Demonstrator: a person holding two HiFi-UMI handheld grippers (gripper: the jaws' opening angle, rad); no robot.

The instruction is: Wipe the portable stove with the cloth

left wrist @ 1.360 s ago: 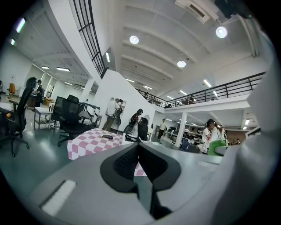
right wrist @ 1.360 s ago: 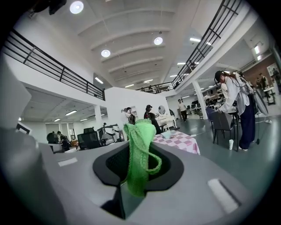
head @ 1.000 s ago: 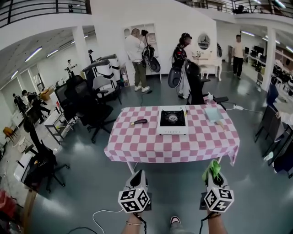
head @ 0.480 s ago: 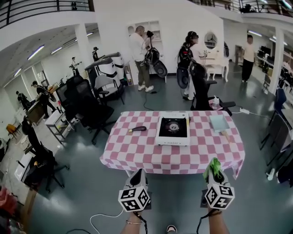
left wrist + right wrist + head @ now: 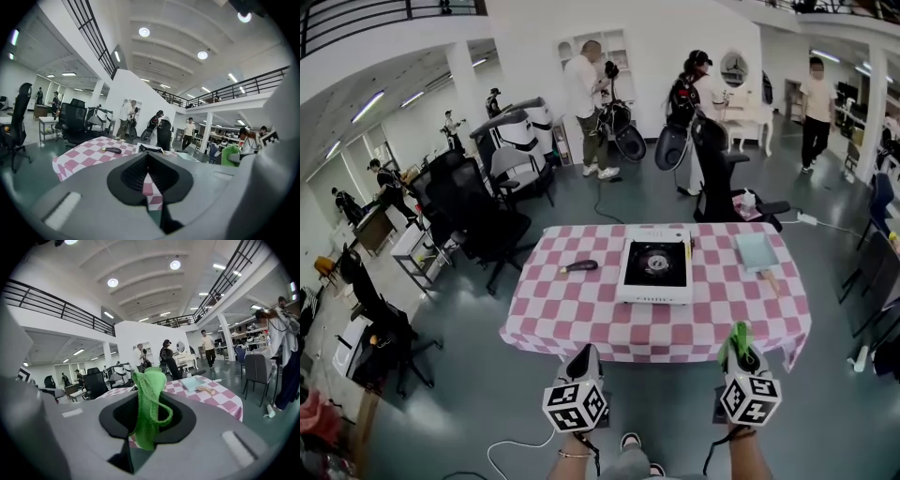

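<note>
Right gripper (image 5: 147,414) jaws are clamped on a green cloth (image 5: 149,397). It is pinched mid-bunch, with one end sticking up past the tips and a loop falling to the right. Left gripper (image 5: 148,157) jaws are together at the tips with nothing between them, only checked tablecloth seen past them. Both grippers are held level over the floor (image 5: 675,398) on the near side of the table (image 5: 581,314) and not yet over it. The stove (image 5: 654,265) sits at the middle of the table toward the far side, well apart from both grippers and untouched, so wiping is not started. A dark long thing (image 5: 578,267) lies left of the stove and a pale blue flat thing (image 5: 754,251) lies right of it. People (image 5: 586,70) and office chairs (image 5: 478,211) are far behind. The cloth looks light, limp and open-weave, so it likely folds under pressure and may snag on the burner grate. The mid-bunch grip looks fine, and wiping with the loose hanging part seems best. The stove looks stiff and flat, but probably light enough to slide on the tablecloth. The free left gripper could steady it at its near or left edge.
</note>
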